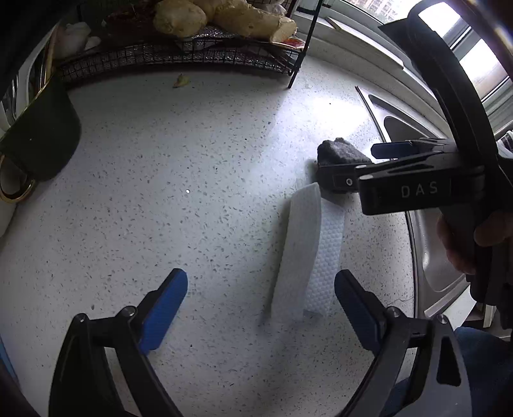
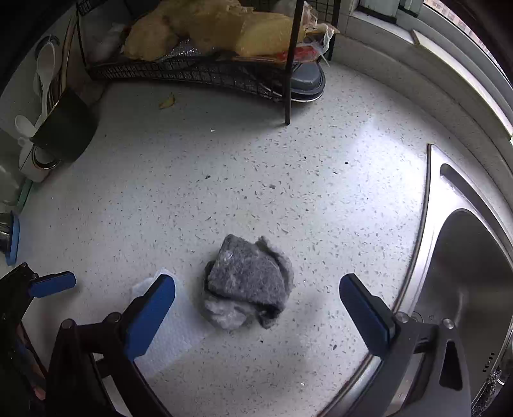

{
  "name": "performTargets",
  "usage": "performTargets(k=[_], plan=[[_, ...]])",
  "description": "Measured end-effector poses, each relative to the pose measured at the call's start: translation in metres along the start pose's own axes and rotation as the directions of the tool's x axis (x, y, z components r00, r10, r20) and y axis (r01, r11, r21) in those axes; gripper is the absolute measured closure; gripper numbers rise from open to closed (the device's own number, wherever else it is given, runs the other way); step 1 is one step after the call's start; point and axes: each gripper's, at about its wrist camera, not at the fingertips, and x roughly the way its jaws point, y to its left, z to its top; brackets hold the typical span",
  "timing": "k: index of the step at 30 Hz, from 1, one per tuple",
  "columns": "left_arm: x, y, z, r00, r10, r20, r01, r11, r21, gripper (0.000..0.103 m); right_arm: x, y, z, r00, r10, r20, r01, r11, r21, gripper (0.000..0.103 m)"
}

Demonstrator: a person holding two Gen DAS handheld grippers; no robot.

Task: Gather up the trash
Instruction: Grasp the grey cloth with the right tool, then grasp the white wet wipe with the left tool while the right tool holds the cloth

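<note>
A person stands at a pale speckled countertop (image 1: 192,179), holding a two-finger gripper in each hand, both pointing steeply down at the surface.

The left gripper (image 1: 261,308) has its jaws spread wide and holds nothing. Its two blue pads hang above the counter, one on each side of the near end of a folded white paper towel (image 1: 306,253); neither pad touches it. The towel is a long strip, one layer smooth and one with a dimpled pattern, lying flat on the counter.

The right gripper (image 2: 258,304) is also released, jaws wide apart and empty. Between its blue fingers, without contact, lies one crumpled grey scouring pad (image 2: 250,279), folded over a paler wad beneath it. The pad sits on the counter just past the far end of the towel and near the edge of a steel sink (image 2: 465,272). The left finger (image 2: 150,317) of this gripper hangs over the towel's corner.

From the left wrist view, the right gripper's black body carries the white letters "DAS"; a hand (image 1: 461,237) grips its handle over the sink.

Further back, one small yellowish scrap (image 2: 167,102) lies on the counter in front of a black wire rack (image 2: 192,70). The rack holds several knobbly pieces of ginger (image 1: 224,16). To the left stands one dark holder (image 2: 65,128) with white utensils in it.
</note>
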Motion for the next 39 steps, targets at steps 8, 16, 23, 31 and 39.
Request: performTargets(k=[8,16,23,31,39], plan=[[-0.003,0.007,0.001,0.999,-0.037,0.015,0.037,0.999,-0.034,0.011,0.012,0.013,0.006,0.999,0.030,-0.017,-0.030,1.000,-0.009,0.021],[-0.020,0.015,0.004,0.998,-0.046,0.047,0.047,0.999,-0.008,0.011,0.006,0.033,0.006,1.000,0.016,0.012,-0.015,0.998,-0.058,0.062],[-0.022,0.021,0.013,0.999,-0.015,0.052,0.013,0.999,0.050,0.011,-0.010,0.030,-0.021,0.999,0.021,0.045,-0.019,0.999,-0.042,0.063],[-0.007,0.033,0.025,0.999,-0.033,0.012,0.032,0.998,0.056,0.011,-0.023,0.010,-0.045,0.998,0.034,0.057,-0.035,0.999,0.013,0.063],[0.025,0.010,0.025,0.998,0.001,-0.057,0.007,0.991,0.137,0.011,-0.042,0.005,-0.060,0.997,0.050,0.065,-0.052,0.998,0.034,0.063]])
